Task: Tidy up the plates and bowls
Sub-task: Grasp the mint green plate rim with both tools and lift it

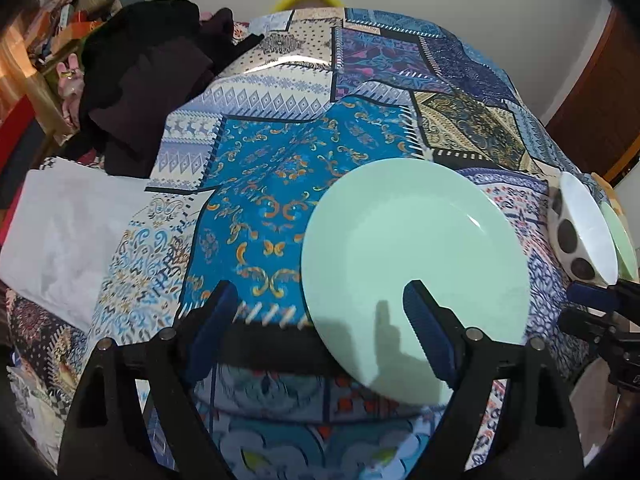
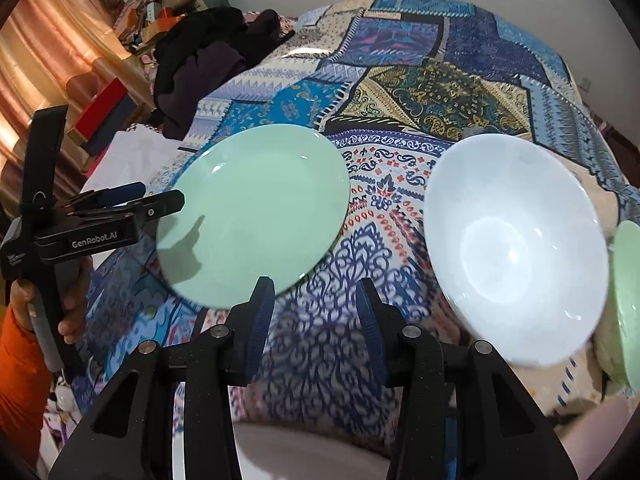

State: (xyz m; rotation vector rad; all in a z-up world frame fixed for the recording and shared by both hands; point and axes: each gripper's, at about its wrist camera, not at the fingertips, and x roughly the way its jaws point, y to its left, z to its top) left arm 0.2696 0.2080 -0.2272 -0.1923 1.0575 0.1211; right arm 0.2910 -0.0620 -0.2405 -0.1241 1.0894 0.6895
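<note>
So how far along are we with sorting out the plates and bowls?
Early, it seems. Nothing looks stacked yet: the green plate lies alone on the patterned cloth, apart from the white bowl. In hand: nothing; the left gripper is open over the plate's near edge, and the right gripper is empty. Left: grouping these and the second green dish.

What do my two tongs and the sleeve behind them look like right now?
Both tongs are black plastic with ribbed blue pads and silver pivot pins. The left tongs carry white "GenRobot.AI" lettering on the body; an orange sleeve shows behind them.
</note>
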